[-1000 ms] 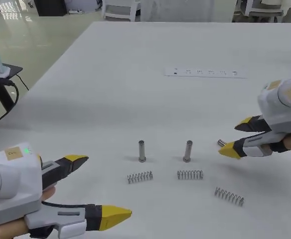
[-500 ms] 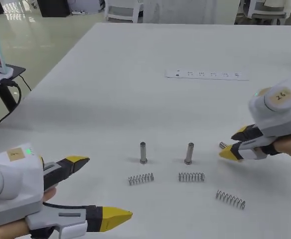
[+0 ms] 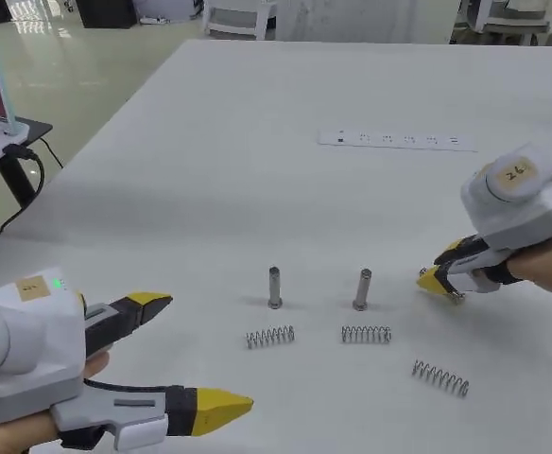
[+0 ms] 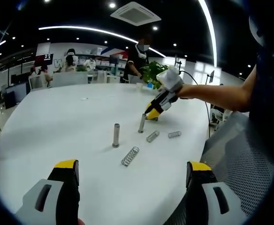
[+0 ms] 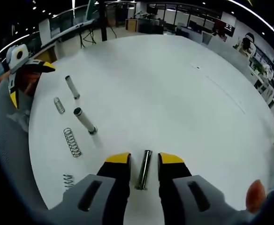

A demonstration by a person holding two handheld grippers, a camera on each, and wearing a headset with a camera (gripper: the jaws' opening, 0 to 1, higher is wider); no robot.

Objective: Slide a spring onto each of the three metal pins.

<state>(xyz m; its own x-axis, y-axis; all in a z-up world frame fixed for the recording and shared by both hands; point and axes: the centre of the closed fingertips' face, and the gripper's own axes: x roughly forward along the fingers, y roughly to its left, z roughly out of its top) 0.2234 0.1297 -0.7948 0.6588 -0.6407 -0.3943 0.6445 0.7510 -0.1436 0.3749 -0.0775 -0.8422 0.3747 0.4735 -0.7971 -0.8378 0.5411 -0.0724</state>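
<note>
Straddling the lying pin right now, Jo, is the right gripper. In its own view the jaws sit one on each side of the pin, drawn in narrow, with a sliver of table showing either side of the metal.

So it's not pinched, Sam?

Not that I can see, Jo. The jaws are close around it, but nothing is clamped. The pin lies flat on the white top, pointing away along the jaws.

From the head view, Sam, that gripper is out at the right, yellow tips down at the table, near the right upright pin. The left upright pin stands beside it, well apart, and both are bare.

What about the springs, Jo?

All three are lying on their sides, Sam. The left spring is just in front of the left upright pin, on the person's side. The middle spring lies the same way in front of the right upright pin. The third spring sits off to the right and nearer the person, at a slant.

And the left gripper, Jo?

It's low at the near left corner, Sam, jaws spread wide and holding nothing, well apart from the pins. A white power strip lies far across the table.
</note>
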